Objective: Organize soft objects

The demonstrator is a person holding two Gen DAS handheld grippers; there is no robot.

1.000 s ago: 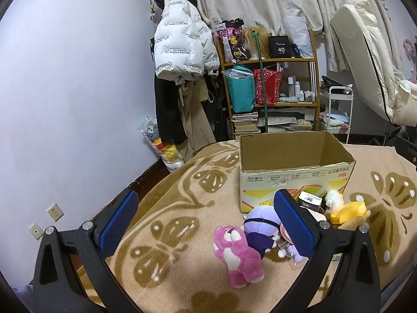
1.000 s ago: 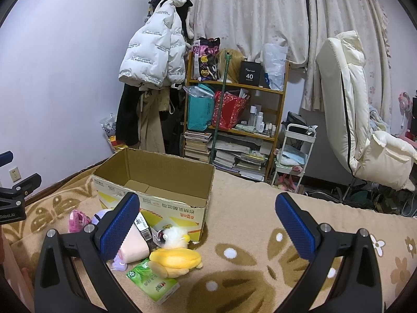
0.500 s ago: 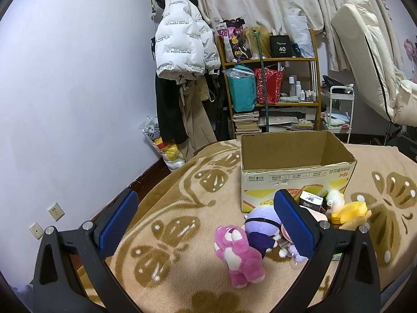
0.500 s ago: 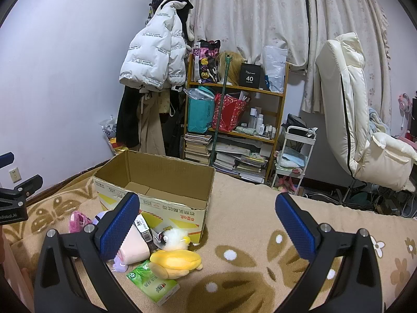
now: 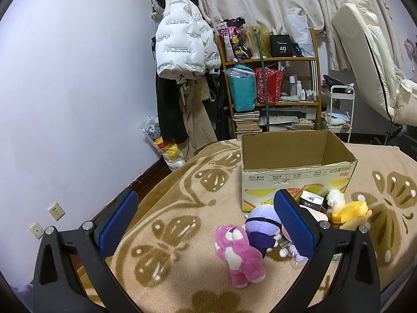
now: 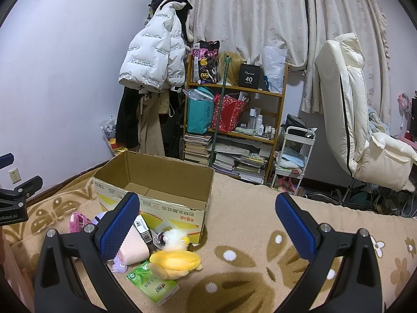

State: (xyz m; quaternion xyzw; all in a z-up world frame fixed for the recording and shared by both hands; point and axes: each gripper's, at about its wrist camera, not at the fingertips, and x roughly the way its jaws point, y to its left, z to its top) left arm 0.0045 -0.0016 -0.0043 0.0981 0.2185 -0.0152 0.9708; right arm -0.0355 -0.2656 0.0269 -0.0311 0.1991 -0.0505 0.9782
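Both jaws wide apart on our left gripper (image 5: 206, 219) and right gripper (image 6: 207, 223), we should lower one squarely over the near pink plush bear (image 5: 239, 255), pinch its soft middle, and lift it into the empty cardboard box (image 5: 297, 180) just beyond.
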